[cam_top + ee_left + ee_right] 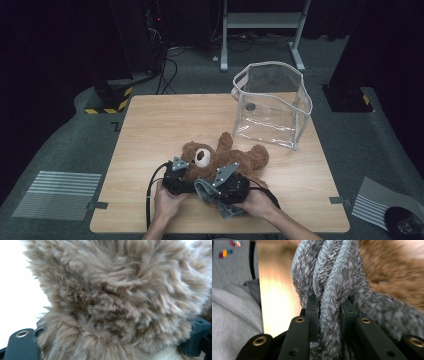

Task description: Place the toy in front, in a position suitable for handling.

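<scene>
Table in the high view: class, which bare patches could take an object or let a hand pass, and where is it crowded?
Free: the left half of the table, from its far edge to its near edge, and the near right corner. Crowded: the near middle, where the teddy bear, grey cloth and both grippers meet; the clear bag fills the far right corner.

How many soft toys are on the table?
1: a brown teddy bear lying near the front middle of the wooden table, between the two hand-held grippers and the clear bag. Nothing shows inside the bag.
</scene>
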Tool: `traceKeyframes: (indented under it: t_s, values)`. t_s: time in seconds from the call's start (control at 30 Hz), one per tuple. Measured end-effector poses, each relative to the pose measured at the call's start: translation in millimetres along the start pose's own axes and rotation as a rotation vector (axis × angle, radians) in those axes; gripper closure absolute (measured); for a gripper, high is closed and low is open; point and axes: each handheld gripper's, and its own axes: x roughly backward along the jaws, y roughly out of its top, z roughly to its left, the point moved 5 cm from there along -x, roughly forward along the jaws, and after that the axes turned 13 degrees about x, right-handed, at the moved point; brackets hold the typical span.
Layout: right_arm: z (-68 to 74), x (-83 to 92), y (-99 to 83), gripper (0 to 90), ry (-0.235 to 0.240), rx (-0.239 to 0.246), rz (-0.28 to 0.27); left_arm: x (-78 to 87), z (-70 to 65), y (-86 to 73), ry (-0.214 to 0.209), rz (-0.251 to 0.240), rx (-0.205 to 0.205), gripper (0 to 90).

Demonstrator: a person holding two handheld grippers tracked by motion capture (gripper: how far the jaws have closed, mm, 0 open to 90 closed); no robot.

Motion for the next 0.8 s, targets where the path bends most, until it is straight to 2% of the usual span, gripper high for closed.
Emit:
traceKeyframes:
  t_s: [0.1,0.13,0.27,0.37,0.43,0.5,0.53,0.57,0.7,0.8]
  values:
    - [6.4,-8.1,-15.3,73.8,0.025,-0.005,0.033,0.2,1.4,-1.2,-0.005,0.001,0.008,14.7]
    - [6.4,-8.1,-15.3,73.8,0.025,-0.005,0.033,0.1,2.0,-1.3,-0.007,-0.001,0.009,14.7]
    - [10.5,-2.4,-34.8,74.0,0.039,-0.027,0.055,-0.4,1.9,-1.2,-0.014,-0.004,0.017,14.7]
    - [12.0,2.2,-43.9,74.0,0.029,-0.028,0.071,-0.7,1.4,-1.1,-0.017,-0.005,0.019,14.6]
    - [10.9,8.3,-43.5,74.0,0.012,-0.041,0.039,-0.9,1.6,-0.6,-0.021,-0.006,0.02,14.7]
    - [6.9,18.2,-33.2,73.9,-0.021,-0.053,-0.043,-0.7,1.9,0.5,-0.019,-0.007,0.017,14.8]
    - [6.9,18.2,-33.2,73.9,-0.021,-0.053,-0.043,-0.7,1.4,0.9,-0.017,-0.006,0.016,14.8]
    - [2.0,20.6,-26.9,73.9,-0.055,-0.059,-0.06,-0.7,1.2,1.2,-0.016,-0.006,0.014,14.8]
    - [-3.5,13.4,-25.0,74.1,-0.08,-0.054,-0.023,-0.2,1.2,1.1,-0.015,-0.001,0.013,15.0]
    - [-2.9,2.7,-30.5,74.2,-0.071,-0.049,0.034,-0.3,1.5,0.3,-0.008,0.003,0.003,15.1]
